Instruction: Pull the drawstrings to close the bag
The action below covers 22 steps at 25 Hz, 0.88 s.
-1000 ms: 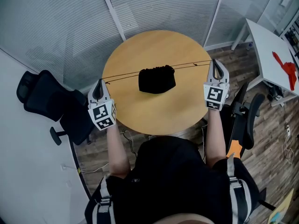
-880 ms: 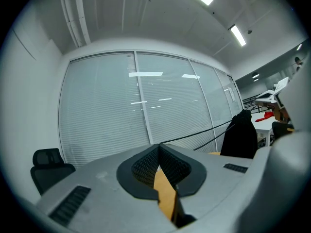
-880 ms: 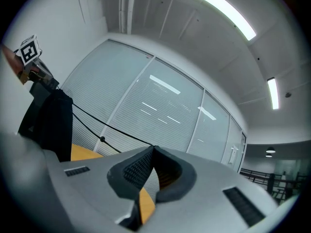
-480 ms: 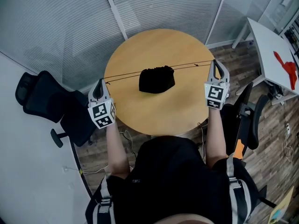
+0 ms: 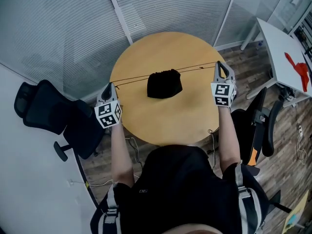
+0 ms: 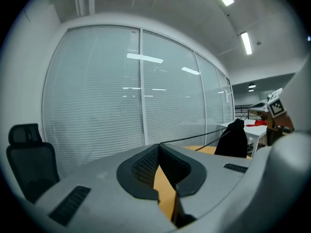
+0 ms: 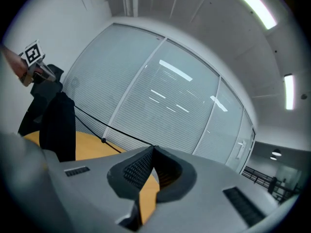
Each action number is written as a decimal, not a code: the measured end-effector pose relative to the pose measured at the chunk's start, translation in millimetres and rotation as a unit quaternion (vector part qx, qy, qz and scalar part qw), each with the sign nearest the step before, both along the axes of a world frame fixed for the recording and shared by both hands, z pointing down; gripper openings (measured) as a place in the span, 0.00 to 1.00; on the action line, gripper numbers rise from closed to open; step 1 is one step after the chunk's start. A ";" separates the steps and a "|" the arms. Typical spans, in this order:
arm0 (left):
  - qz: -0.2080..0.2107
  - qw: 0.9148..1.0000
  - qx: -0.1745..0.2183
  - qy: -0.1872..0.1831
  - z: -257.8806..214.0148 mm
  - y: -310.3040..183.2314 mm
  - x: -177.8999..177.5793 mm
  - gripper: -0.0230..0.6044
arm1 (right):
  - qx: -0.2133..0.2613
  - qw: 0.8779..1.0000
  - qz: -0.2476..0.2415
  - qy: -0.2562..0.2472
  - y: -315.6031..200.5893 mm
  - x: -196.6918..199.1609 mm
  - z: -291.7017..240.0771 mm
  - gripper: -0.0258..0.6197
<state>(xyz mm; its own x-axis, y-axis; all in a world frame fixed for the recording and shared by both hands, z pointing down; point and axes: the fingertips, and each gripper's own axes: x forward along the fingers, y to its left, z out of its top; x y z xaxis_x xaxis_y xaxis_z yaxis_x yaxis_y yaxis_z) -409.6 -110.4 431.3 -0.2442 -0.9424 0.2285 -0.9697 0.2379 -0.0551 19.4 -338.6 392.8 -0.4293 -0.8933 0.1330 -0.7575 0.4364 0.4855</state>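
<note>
A black drawstring bag [image 5: 165, 84] sits gathered at the middle of the round wooden table [image 5: 161, 121]. One thin black drawstring [image 5: 131, 79] runs left from it to my left gripper [image 5: 109, 85], which is shut on the string at the table's left edge. The other drawstring [image 5: 197, 68] runs right to my right gripper [image 5: 222, 64], also shut on it at the right edge. In the left gripper view the jaws [image 6: 159, 144] meet on the string leading to the bag [image 6: 233, 139]. In the right gripper view the string leaves the closed tips [image 7: 153, 147] toward the bag [image 7: 57, 125].
A black office chair [image 5: 44, 108] stands left of the table and another chair [image 5: 263, 123] right of it. A white table [image 5: 282, 43] with a red cloth [image 5: 300, 71] is at the far right. Glass walls with blinds [image 5: 170, 9] close off the back.
Both grippers have shifted a little inward toward the table and lower, each still holding its string. The bag has stayed where it was.
</note>
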 end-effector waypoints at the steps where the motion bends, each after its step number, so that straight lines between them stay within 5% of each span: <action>1: 0.005 1.000 0.000 0.015 4.3 -6.3 -4.6 0.06 | -0.002 1.000 -0.002 0.007 -5.3 -4.3 3.1 0.13; 13: 0.043 0.998 -0.027 0.041 36.3 -40.9 -11.2 0.06 | -0.031 0.999 0.019 0.019 -24.3 -5.4 28.4 0.13; 22: 0.065 0.983 -0.119 0.124 156.7 0.4 32.4 0.06 | -0.182 0.982 0.040 0.013 13.4 39.2 164.6 0.13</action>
<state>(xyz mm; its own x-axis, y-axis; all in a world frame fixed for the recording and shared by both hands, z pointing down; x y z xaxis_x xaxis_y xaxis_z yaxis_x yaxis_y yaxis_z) -377.2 -110.0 588.0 -0.0350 -0.8744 0.4840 -0.9816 0.1211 0.1478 58.6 -325.2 557.4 -0.3511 -0.8153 0.4605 -0.7863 0.5238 0.3277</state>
